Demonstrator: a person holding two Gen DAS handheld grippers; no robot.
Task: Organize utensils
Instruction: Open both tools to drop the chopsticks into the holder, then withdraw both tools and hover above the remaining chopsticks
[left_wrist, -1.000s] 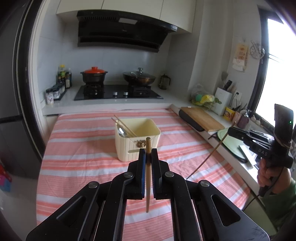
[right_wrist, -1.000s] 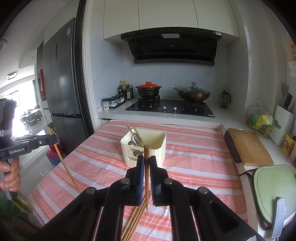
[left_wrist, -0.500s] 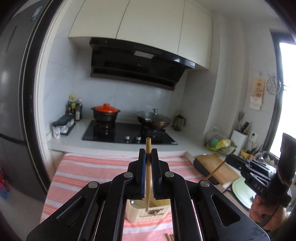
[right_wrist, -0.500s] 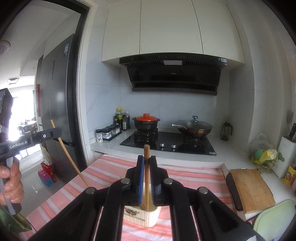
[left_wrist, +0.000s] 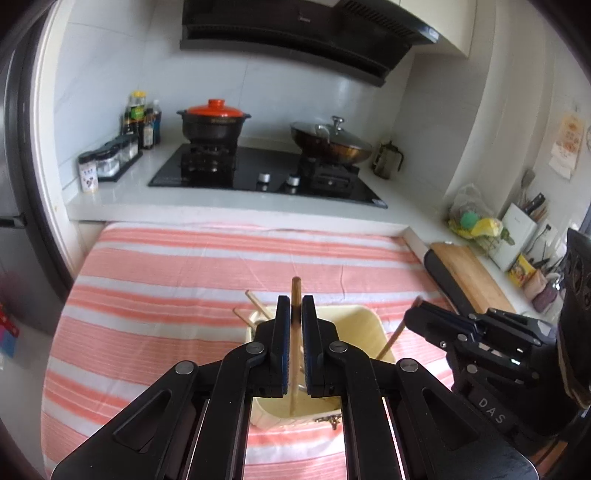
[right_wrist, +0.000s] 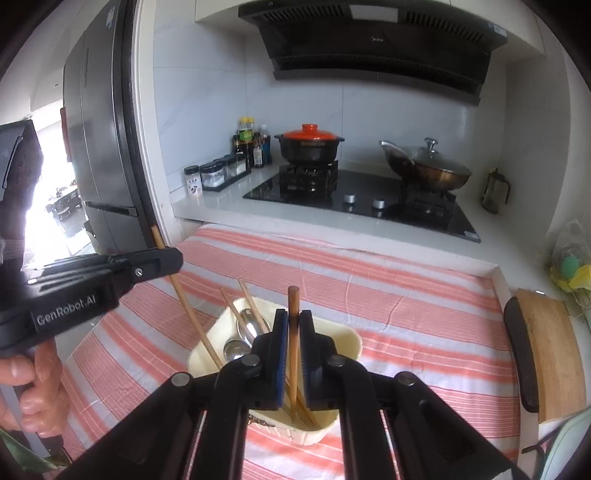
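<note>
Left gripper clamps long brown wooden chopstick, tip down inside cream plastic utensil bin. Right gripper pinches second wooden chopstick over same bin. Inside already: metal spoon, two chopsticks. Left: release both. Grippers crowd each other; striped pink tablecloth otherwise bare here.

We hold our left gripper forward and tilted downward, its two blue-padded fingers pressed close together with only a narrow slot between them. Our right gripper sits in the same pose, fingers drawn in just as tight. From the right wrist view, our bare left hand wraps the left gripper's handle at the frame's left edge. In the left wrist view, the right gripper reaches in from the right side, level with the left.
</note>
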